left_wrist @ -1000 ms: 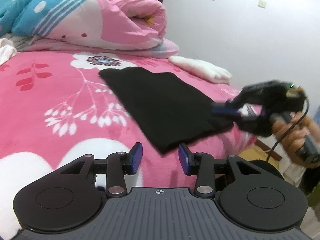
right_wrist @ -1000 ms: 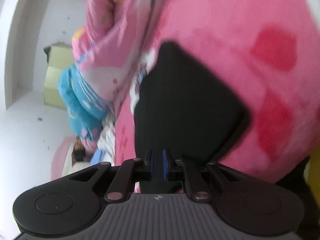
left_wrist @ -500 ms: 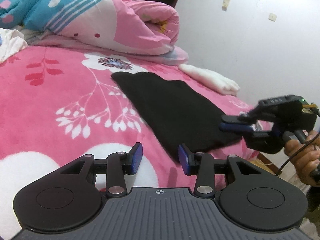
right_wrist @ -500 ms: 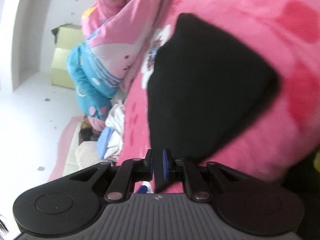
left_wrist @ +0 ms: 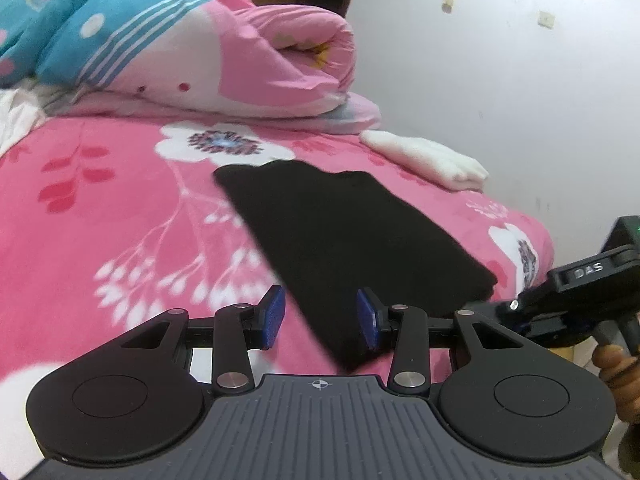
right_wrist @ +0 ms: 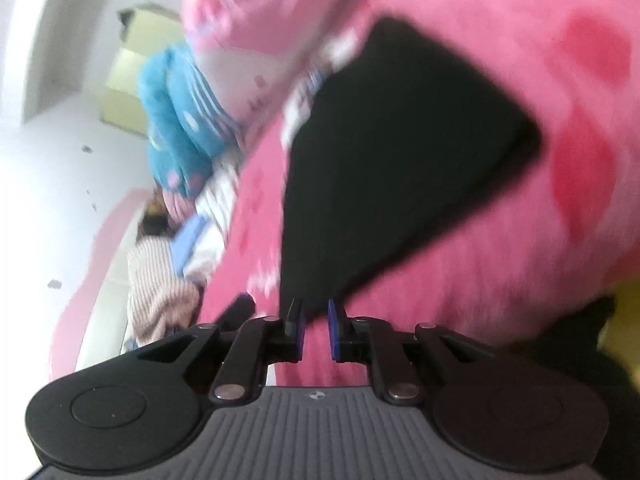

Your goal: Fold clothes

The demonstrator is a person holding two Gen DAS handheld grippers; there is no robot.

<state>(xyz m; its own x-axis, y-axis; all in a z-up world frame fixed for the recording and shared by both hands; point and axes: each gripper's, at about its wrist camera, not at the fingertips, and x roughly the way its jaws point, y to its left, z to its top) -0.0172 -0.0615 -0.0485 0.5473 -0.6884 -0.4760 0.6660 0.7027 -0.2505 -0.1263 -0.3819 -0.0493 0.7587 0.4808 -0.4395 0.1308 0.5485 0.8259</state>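
Left wrist view shows a bed (left_wrist: 100,208) under a pink blanket with white flowers, and this bed carries everything. At its far end lies a rolled pink and blue quilt (left_wrist: 224,52), and near the wall a small white cloth (left_wrist: 428,158) lies folded.

On the middle of the blanket lies the black garment (left_wrist: 348,236). It is flat, in one long neat panel with straight edges, and its near corner reaches almost to the edge of the bed. It looks already folded at least once; how many layers it has cannot be told, because the cloth is very dark.

The left gripper (left_wrist: 320,318) hangs just above the near corner of the garment. Its jaws stand apart and nothing is between them. The right gripper (right_wrist: 316,330) is seen in the right wrist view, also at the near end of the garment; this view is blurred. Its jaws have just been opening a little, a narrow gap shows between the pads, and no cloth is in that gap.

So the garment is free of both grippers. As a judgement, the last fold on this piece seems finished. What may be left is one more fold to make it shorter, or to put it beside the white cloth.
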